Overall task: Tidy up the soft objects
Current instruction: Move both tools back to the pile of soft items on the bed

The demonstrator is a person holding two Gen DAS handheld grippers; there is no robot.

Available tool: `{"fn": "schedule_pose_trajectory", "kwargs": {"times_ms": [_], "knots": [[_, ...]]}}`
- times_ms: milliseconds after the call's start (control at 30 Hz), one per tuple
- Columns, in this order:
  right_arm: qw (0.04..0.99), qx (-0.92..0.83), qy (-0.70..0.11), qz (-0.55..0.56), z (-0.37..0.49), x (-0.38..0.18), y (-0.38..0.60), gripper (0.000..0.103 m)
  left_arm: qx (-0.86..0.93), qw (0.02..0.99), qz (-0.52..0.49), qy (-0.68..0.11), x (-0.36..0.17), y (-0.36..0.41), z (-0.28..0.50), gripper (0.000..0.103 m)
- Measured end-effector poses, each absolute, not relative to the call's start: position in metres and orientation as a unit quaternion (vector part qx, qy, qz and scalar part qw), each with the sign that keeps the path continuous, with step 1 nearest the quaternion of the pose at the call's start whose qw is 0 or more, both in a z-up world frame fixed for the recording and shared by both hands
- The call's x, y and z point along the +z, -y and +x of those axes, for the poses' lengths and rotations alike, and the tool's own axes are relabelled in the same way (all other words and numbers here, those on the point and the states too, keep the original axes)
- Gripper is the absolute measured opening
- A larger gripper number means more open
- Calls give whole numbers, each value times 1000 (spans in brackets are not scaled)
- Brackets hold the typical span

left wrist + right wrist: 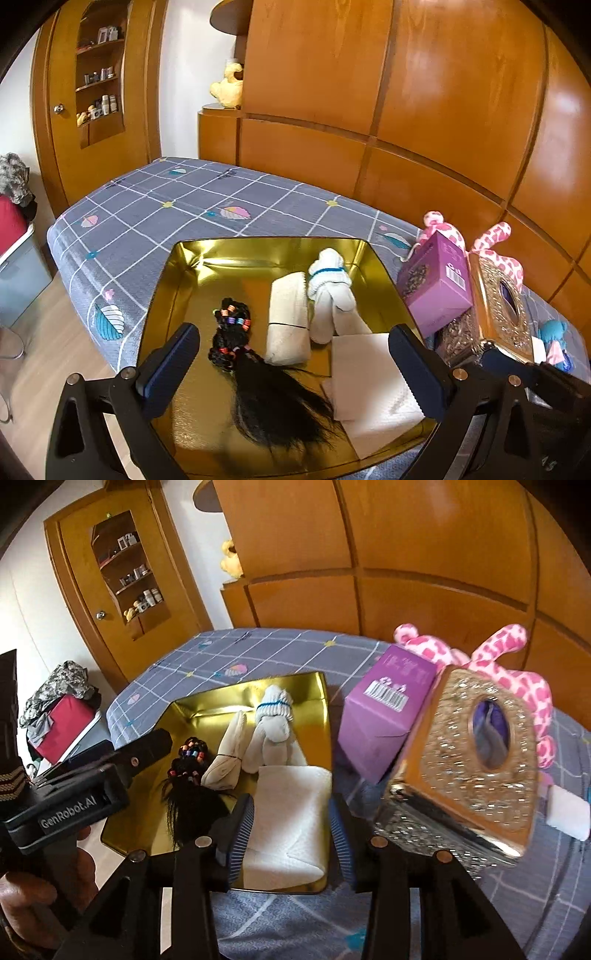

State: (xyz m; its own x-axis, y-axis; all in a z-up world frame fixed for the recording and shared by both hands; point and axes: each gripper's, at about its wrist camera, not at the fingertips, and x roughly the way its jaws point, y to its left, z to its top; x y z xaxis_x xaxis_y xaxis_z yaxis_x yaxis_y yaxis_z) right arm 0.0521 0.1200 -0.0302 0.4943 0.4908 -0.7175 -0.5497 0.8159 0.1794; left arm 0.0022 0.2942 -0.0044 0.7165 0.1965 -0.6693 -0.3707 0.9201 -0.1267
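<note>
Gold tray (184, 273) on grey checked bedspread (147, 210) serves as landmark. Inside tray: black hairpiece with coloured beads (255, 369) at left, cream folded cloth (290, 314) mid, white rolled socks (330, 291) toward far right, white folded tissue (291, 819) at near right. Left gripper (295, 373) spread wide above tray, nothing held. Right gripper (291, 834) part-open over tissue, pads apart from it. Purple box (384, 716), glittery tissue box (461, 768), pink plush (517, 672) right of tray.

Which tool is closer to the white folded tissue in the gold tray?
Right. The right tool sits right over the white tissue, fingers on either side. The left tool spreads wide over the black hair piece beside it.
</note>
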Motion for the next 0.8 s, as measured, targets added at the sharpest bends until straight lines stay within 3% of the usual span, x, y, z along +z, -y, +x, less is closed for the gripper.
{"fn": "schedule_pose_trajectory", "kwargs": {"times_ms": [100,233,800], "knots": [[871,293,-393,-34,49,-24,-112,43,149,919,-123,-343,-5,-288,2,102],[881,280,-381,-28,47,-17,-98,51,139,919,-113,-351,-7,-279,3,102],[917,154,-366,20,61,-5,26,52,13,939,-60,-338,4,-214,1,102]]}}
